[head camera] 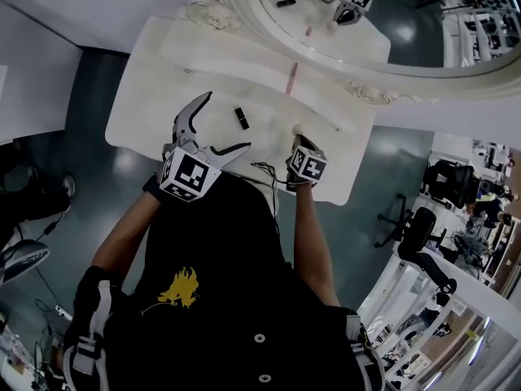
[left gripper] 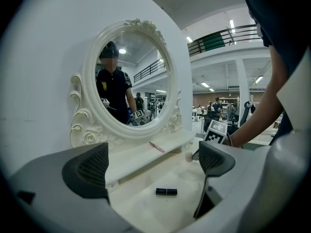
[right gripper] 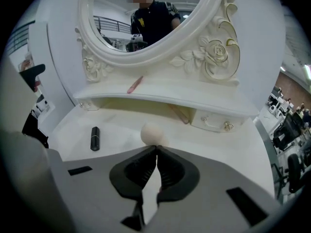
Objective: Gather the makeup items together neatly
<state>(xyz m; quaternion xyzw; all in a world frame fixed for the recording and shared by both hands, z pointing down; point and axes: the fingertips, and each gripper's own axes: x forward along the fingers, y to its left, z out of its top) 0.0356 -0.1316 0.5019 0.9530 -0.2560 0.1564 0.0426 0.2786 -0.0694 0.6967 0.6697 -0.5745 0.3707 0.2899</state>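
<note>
A black lipstick tube (head camera: 241, 117) (left gripper: 166, 191) (right gripper: 95, 138) lies on the white vanity top (head camera: 163, 96). A round beige makeup sponge (right gripper: 151, 133) (left gripper: 188, 157) (head camera: 298, 129) sits to its right. A pink pencil (head camera: 292, 79) (left gripper: 156, 146) (right gripper: 135, 84) rests on the shelf under the mirror. My right gripper (right gripper: 156, 148) (head camera: 299, 139) is shut, its tips right at the sponge's near edge; whether they pinch it I cannot tell. My left gripper (head camera: 228, 122) (left gripper: 153, 164) hangs open over the tabletop, with the lipstick ahead of its jaws, untouched.
An oval mirror in an ornate white frame (left gripper: 92, 130) (right gripper: 214, 52) stands at the back, and a small drawer with gold knobs (right gripper: 216, 123) sits under the shelf at the right. The table's front edge (head camera: 260, 177) is close to my body. The grey floor (head camera: 89, 96) surrounds the table.
</note>
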